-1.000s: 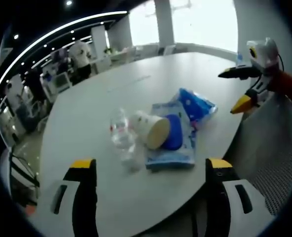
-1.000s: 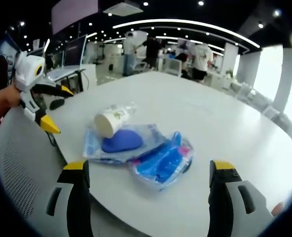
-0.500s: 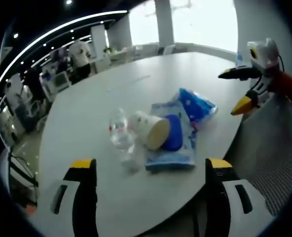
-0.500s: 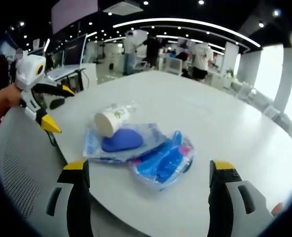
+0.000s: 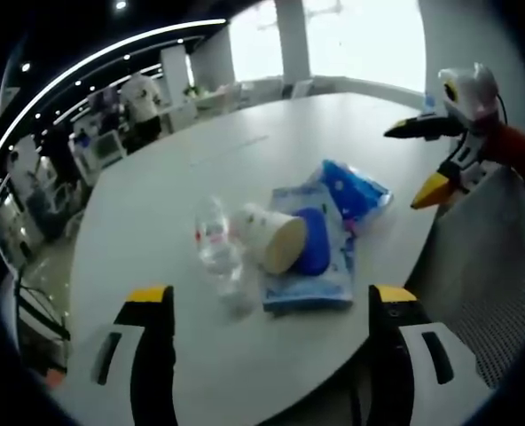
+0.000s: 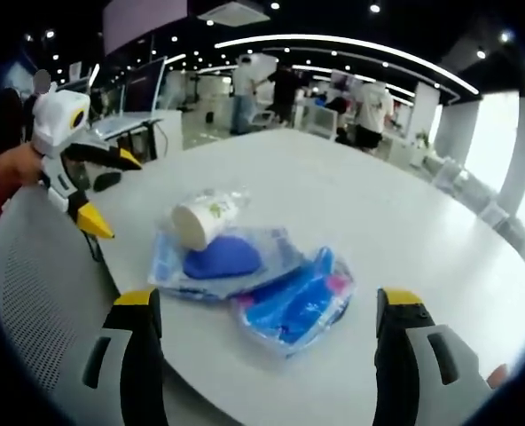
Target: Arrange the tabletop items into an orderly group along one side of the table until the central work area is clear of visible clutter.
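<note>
A clear plastic bottle [image 5: 216, 251] lies on the white table [image 5: 245, 160] beside a paper cup [image 5: 273, 238] tipped on its side. The cup [image 6: 203, 218] rests against a pale blue pouch [image 5: 313, 266] holding a dark blue shape [image 6: 223, 258]. A bright blue crinkled packet [image 5: 355, 190] lies next to it, also as the blue packet [image 6: 295, 302] nearer the edge. My left gripper [image 5: 267, 306] is open, short of the bottle. My right gripper [image 6: 267, 306] is open, just short of the packet. Each gripper appears in the other's view, the right gripper [image 5: 427, 160] at right and the left gripper [image 6: 98, 191] at left, both open.
A grey mesh chair back [image 5: 502, 293] stands at the table's edge below the right gripper. People [image 6: 364, 102] and desks with monitors [image 6: 138, 89] fill the office behind. Bright windows [image 5: 351, 40] lie past the far end of the table.
Both views have shifted slightly: the right gripper view sits a little higher. The items on the table have not moved.
</note>
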The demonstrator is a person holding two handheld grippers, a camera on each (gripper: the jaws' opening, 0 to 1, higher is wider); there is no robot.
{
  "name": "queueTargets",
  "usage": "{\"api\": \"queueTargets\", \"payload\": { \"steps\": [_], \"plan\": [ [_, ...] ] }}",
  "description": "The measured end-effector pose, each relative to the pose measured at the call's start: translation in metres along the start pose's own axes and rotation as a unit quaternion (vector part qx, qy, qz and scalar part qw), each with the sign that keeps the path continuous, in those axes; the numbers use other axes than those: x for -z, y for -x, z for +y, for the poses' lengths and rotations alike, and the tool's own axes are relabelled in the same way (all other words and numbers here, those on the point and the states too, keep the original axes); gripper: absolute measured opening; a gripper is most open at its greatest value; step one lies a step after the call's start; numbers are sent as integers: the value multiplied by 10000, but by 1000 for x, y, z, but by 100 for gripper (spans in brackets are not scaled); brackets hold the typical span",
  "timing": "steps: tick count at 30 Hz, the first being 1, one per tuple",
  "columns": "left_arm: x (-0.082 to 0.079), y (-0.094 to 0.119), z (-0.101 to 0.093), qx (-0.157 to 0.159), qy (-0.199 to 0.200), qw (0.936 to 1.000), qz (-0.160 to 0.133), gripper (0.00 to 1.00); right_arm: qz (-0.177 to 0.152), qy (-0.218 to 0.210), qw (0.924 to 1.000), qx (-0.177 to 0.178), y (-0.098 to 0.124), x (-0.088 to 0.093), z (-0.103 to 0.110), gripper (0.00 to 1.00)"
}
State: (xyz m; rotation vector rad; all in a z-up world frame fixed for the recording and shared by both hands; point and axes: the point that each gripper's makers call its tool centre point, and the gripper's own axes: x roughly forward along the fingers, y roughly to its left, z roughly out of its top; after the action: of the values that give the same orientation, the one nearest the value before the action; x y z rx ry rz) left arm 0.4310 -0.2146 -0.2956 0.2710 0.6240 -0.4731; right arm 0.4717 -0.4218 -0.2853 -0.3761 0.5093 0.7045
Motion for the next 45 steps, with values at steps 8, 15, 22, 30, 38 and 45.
{"api": "queueTargets", "payload": {
  "steps": [8, 15, 22, 30, 38, 45],
  "plan": [
    [0, -2, 1, 11, -1, 10000, 24, 87, -49, 336, 9992, -224, -14, -14, 5, 99],
    [0, -2, 2, -25, 19, 10000, 36, 87, -163, 632, 9967, -488, -29, -33, 14, 94],
    [1, -2, 3, -44, 26, 10000, 64, 86, -167, 1009, 9916, -796, -43, -45, 24, 88],
    [2, -1, 4, -88, 68, 9999, 67, 85, -88, 1094, 9884, -1049, -62, -49, 32, 79],
    [3, -1, 6, -123, 104, 9998, 75, 85, -90, 1163, 9857, -1220, -81, -55, 47, 74],
    [3, -1, 6, -119, 119, 9998, 88, 84, 31, 1170, 9846, -1298, -97, -51, 56, 65]
  ]
}}
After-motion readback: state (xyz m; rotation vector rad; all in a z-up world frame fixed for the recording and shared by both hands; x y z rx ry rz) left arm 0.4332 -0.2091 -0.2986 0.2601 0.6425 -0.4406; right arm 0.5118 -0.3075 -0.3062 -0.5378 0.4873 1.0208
